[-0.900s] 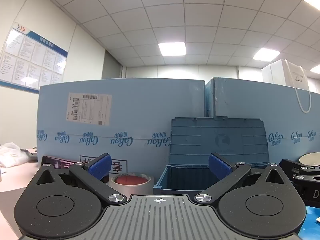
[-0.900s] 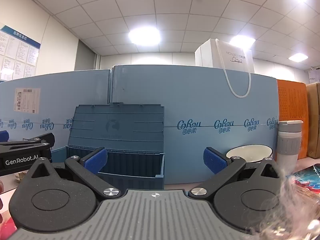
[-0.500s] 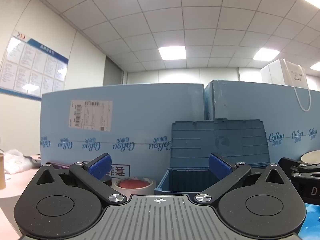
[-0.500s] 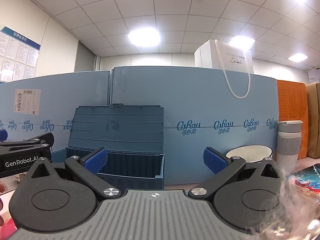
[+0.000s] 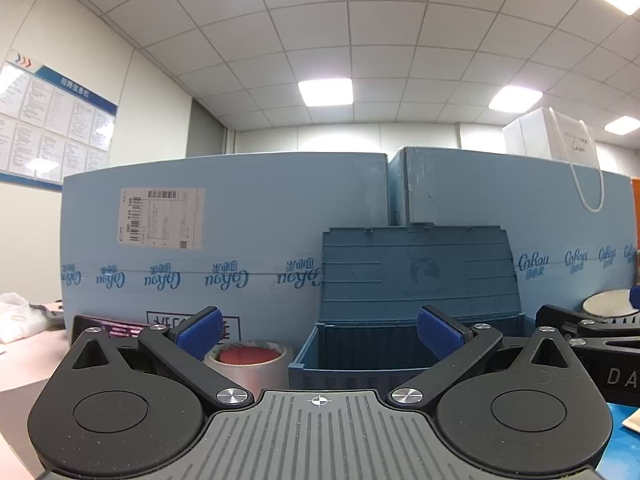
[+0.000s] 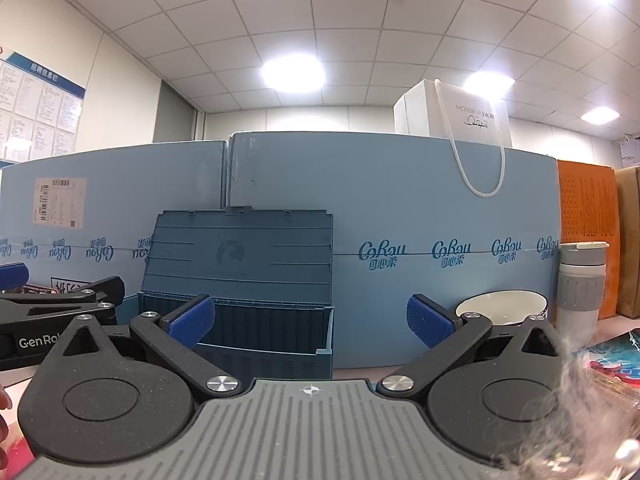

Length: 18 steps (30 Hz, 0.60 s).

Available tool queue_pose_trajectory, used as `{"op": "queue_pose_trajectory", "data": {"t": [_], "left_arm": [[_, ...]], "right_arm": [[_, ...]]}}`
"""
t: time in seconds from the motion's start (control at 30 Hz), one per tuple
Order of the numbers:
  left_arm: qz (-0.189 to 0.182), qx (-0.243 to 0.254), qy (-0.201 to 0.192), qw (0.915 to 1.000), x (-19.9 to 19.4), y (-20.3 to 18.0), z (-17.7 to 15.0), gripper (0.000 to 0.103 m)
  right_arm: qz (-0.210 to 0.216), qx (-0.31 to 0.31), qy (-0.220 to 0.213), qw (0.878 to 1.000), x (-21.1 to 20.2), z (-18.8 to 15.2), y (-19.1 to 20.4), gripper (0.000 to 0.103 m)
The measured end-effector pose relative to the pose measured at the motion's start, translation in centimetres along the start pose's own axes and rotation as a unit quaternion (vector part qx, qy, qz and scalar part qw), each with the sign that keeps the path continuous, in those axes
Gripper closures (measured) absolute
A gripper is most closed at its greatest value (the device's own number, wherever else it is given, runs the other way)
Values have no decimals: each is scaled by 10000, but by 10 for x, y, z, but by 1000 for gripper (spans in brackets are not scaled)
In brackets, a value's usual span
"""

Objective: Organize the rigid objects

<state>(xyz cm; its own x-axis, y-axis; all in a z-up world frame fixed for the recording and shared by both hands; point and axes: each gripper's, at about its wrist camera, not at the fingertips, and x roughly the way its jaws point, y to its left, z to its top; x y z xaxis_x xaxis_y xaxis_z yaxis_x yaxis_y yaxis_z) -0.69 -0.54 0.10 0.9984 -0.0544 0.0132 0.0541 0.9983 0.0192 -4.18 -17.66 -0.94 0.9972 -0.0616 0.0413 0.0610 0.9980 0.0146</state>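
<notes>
A blue plastic storage box [image 5: 360, 356] with its lid raised stands against blue cartons; it also shows in the right wrist view [image 6: 280, 332]. A roll of clear tape [image 5: 248, 362] with a red core sits left of the box. A white bowl [image 6: 502, 310] and a grey-white thermos [image 6: 582, 288] stand to the right. My left gripper [image 5: 319, 332] is open and empty, in front of the box and tape. My right gripper [image 6: 310, 322] is open and empty, facing the box's right end.
Tall blue cartons [image 5: 240, 240] wall off the back. A white paper bag [image 6: 452, 112] sits on top of them. An orange box [image 6: 588, 236] stands at far right. A dark flat box [image 5: 104, 326] lies left of the tape. A white plastic bag [image 5: 16, 312] lies far left.
The left wrist view has tilted and shifted slightly, so the tape and box sit a little differently in frame. The right gripper has barely moved. Both stay open.
</notes>
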Motion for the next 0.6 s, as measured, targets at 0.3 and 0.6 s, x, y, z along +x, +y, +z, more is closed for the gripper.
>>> {"op": "queue_pose_trajectory", "data": {"t": [0.3,0.6], "left_arm": [[116,10,-97,9999,-3,0,0,0],[166,12,13,9999,0,1,-1,0]], "right_arm": [[-15,36,16,10000,-1,-1,2,0],[30,51,16,10000,-1,-1,0,0]]}}
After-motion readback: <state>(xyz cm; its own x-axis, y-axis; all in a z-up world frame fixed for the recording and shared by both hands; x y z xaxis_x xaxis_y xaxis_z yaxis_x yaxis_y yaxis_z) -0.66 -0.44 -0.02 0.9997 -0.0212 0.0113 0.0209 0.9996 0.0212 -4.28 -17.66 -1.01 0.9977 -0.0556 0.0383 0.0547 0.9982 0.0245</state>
